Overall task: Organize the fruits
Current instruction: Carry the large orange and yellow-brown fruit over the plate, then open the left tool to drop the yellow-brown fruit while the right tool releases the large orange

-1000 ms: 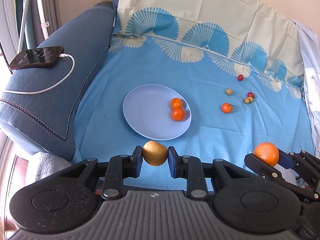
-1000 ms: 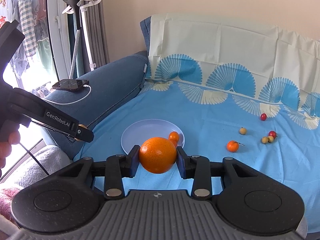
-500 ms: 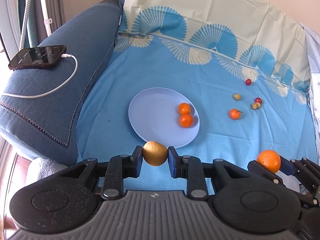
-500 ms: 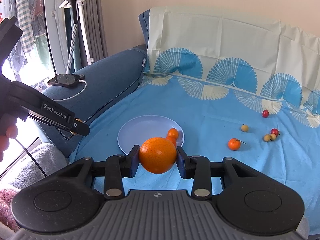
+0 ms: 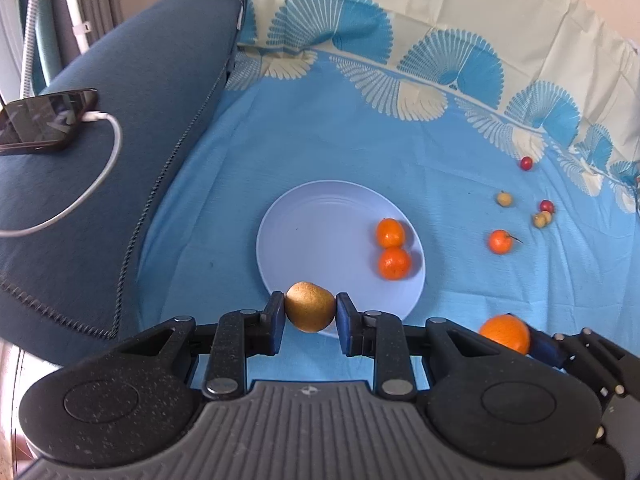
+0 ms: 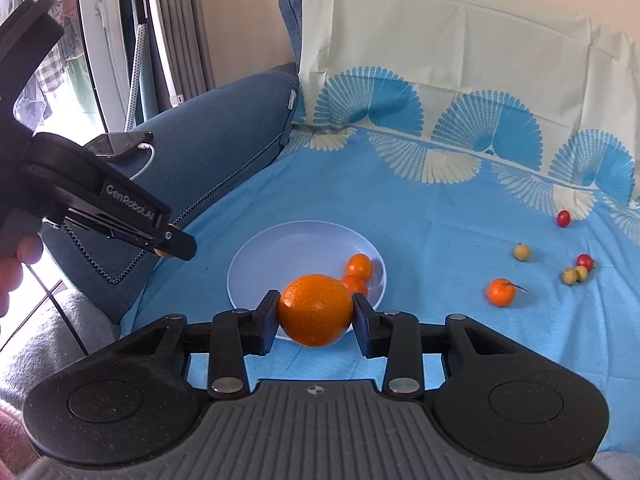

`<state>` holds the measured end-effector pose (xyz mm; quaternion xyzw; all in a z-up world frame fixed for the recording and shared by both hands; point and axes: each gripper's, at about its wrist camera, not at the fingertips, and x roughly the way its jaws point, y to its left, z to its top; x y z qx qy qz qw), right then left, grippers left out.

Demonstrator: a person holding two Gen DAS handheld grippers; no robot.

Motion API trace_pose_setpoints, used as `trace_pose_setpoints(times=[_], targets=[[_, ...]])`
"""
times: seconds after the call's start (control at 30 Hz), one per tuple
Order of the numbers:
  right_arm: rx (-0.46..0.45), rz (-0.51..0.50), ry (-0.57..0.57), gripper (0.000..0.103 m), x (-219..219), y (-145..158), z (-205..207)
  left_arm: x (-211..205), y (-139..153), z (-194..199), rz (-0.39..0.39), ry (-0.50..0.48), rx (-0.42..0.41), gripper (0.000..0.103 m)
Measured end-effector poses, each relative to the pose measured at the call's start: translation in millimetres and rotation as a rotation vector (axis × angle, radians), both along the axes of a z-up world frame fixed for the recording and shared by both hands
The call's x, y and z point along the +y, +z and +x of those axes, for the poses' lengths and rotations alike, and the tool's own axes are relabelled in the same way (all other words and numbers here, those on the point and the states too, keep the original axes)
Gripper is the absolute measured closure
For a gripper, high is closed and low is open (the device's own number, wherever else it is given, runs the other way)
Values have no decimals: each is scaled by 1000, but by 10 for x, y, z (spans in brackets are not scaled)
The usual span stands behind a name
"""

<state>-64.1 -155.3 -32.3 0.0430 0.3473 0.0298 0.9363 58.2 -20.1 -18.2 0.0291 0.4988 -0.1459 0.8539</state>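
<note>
My left gripper (image 5: 310,312) is shut on a golden-brown round fruit (image 5: 310,311), held over the near rim of a pale blue plate (image 5: 320,240). Two small tangerines (image 5: 392,248) lie on the plate's right side. My right gripper (image 6: 314,312) is shut on a large orange (image 6: 314,310), held just in front of the plate (image 6: 280,260); that orange also shows in the left wrist view (image 5: 506,333). A loose tangerine (image 6: 500,292) lies on the blue cloth to the right. The left gripper (image 6: 172,244) shows at the left of the right wrist view.
Small red (image 5: 526,163) and yellow (image 5: 504,199) fruits lie scattered on the cloth (image 5: 360,152) at the far right. A blue sofa armrest (image 5: 120,128) at the left carries a phone (image 5: 44,120) with a white cable.
Both grippers have moved forward toward the plate, each keeping hold of its fruit. The plate and loose fruits have not moved.
</note>
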Motion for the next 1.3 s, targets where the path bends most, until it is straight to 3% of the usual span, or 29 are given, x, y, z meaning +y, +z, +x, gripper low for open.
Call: trace_pose_setpoints(times=[0.37,0.67,0.73,0.8,0.83,0.9,0.97,1.1,1.3], targets=[[94,0,32,63,104,-476,711,-330,-614,668,98,-19,84,73],[181,-22,71,63,217,-852,1013,-430,-1025,957,199,-30,110,73],[186,-30,76,63,221,-894,1067,-438,-1040,986,199,-43,111,64],[174,-37,79,60,209,-887,1101,-413,-975,992,183,-37,93,8],[163,-41,80,56,196,-872,1109,-391,-916,978,175,-21,70,0],[138,-49,67,29,154,-792,1098,-329,-771,922,151,-11,31,0],[114,-68,50,21,130,-679,1025,-269,-648,842,152,-9,30,0],[117,-60,12,8,94,-461,708,-79,-443,486,145,48,20,0],[96,-52,-21,3,172,-168,82,176,-243,-256,196,142,-9,0]])
